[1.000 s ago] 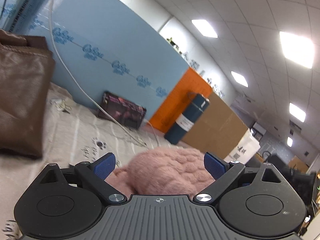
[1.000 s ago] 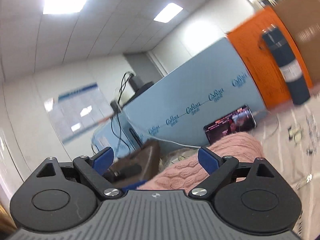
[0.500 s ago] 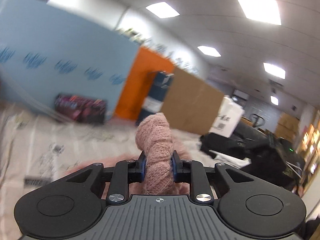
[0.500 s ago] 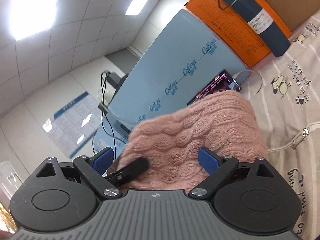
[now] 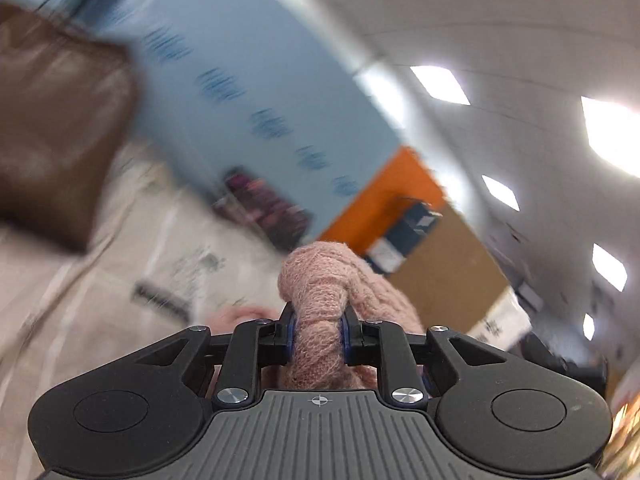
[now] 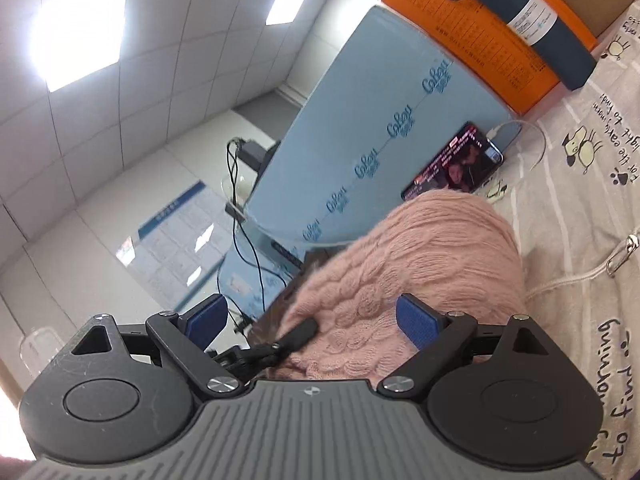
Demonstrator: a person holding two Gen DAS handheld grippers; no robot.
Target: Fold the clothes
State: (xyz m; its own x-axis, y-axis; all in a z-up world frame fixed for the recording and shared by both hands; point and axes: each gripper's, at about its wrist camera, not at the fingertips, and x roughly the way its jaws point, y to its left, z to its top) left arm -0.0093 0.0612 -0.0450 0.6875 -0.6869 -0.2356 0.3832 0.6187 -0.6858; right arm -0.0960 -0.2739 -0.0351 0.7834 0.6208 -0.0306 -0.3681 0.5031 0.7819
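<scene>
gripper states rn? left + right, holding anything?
Left gripper: shut on a bunched fold of the pink knit sweater.
Right gripper: open, pads apart, sweater lying between them but not pinched.

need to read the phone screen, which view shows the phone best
The right wrist view: the phone is sharp there, propped against the blue board, screen lit, cable plugged in, its lower corner hidden behind the pink sweater. The left wrist view shows only a dark, motion-blurred smear.
</scene>
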